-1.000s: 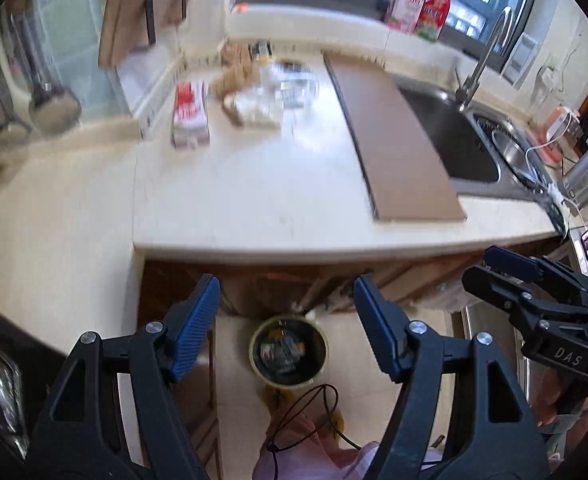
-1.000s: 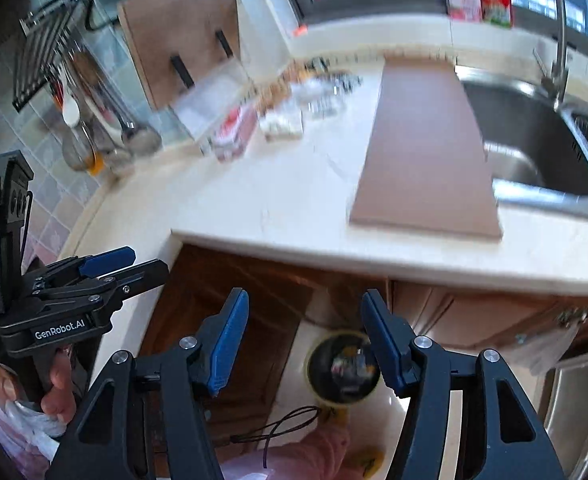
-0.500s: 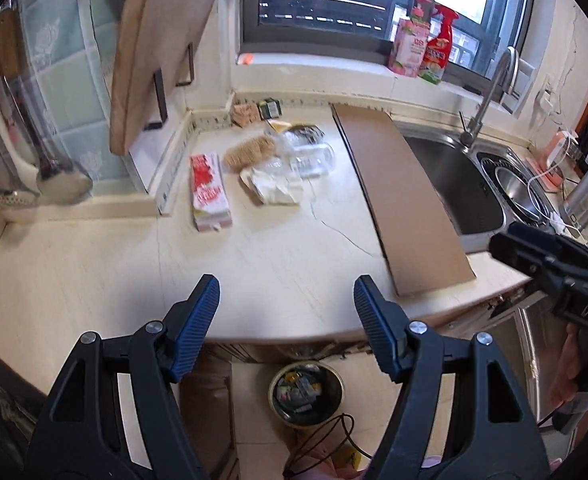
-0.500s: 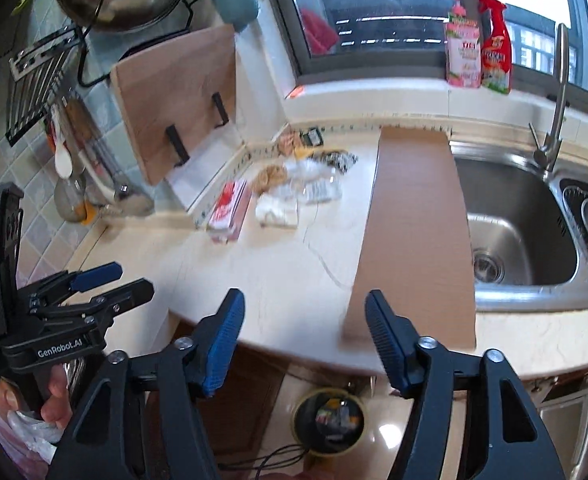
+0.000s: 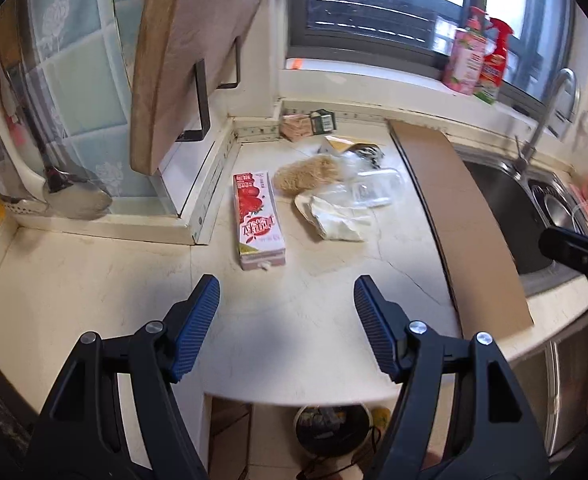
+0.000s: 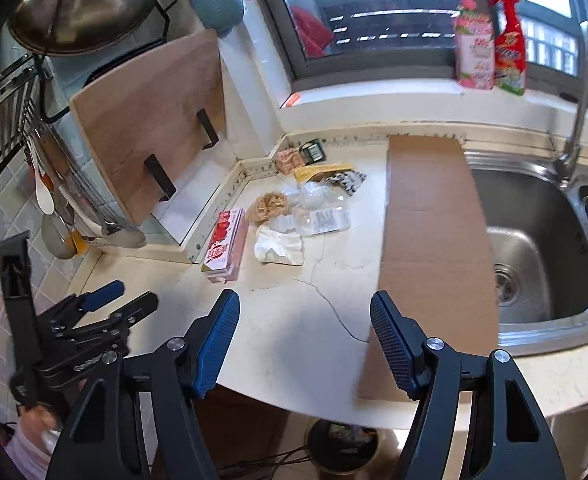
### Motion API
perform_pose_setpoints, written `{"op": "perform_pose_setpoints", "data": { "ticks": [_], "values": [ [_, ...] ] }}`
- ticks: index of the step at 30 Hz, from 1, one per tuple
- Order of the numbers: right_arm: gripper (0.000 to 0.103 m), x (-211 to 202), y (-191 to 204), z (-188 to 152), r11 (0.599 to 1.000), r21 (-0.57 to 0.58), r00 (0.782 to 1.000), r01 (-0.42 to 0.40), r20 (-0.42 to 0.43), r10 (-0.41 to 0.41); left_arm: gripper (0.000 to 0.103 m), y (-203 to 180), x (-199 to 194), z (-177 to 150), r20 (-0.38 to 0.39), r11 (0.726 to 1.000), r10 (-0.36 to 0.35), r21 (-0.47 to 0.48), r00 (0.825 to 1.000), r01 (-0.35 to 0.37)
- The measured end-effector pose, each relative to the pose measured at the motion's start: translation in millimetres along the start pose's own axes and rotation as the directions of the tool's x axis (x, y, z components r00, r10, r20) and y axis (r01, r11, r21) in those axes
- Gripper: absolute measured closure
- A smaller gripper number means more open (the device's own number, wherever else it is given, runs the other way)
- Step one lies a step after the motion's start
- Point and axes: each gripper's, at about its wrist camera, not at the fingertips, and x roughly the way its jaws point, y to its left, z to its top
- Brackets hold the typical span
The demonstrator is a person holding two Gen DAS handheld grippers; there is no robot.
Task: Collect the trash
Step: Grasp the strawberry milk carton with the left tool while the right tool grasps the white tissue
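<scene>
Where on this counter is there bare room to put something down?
The near counter is bare, between the red milk carton and the cardboard sheet, up to the front edge. Bare too left of the carton, before the raised ledge. The back corner is crowded: tissue, plastic wrappers, crumbs.

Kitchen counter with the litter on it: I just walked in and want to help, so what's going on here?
A person holds a two-finger tool in each hand over the counter, collecting trash. The left tool and right tool are both open and empty. Nothing here is picked up yet: the strawberry milk carton, crumpled white tissue, clear plastic packaging and other wrappers lie near the back wall. A trash bin sits on the floor below the counter edge.
</scene>
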Motion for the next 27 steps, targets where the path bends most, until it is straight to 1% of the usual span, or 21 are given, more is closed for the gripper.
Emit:
{"op": "perform_pose_setpoints", "data": {
  "ticks": [3,5,9,14,19,27],
  "values": [
    [0.034,30,-1,9,1.0,-0.025,1.0,-0.005,-0.019,0.004,0.036,0,26,3,0.016,1.0,0.016,-0.026,1.0,-0.015],
    [0.034,55,-3,16,0.999,-0.039,0.999,-0.016,-0.038,0.015,0.036,-1,47,6,0.018,0.999,0.044,-0.033,0.999,-0.043],
    [0.034,104,-12,32,0.998,-0.038,0.995,-0.048,-0.088,0.044,0.036,-4,90,14,-0.017,0.996,0.074,-0.057,0.997,-0.074],
    [0.034,168,-25,49,0.995,-0.028,0.984,-0.096,-0.156,0.09,0.036,-2,139,25,-0.057,0.987,0.134,-0.086,0.989,-0.139],
    [0.034,223,-35,57,0.99,-0.007,0.97,-0.139,-0.203,0.135,0.036,3,172,30,-0.093,0.979,0.165,-0.107,0.982,-0.174],
    [0.035,287,-40,61,0.98,0.038,0.95,-0.194,-0.242,0.197,0.036,11,195,32,-0.112,0.971,0.172,-0.146,0.979,-0.187]
  ]
}}
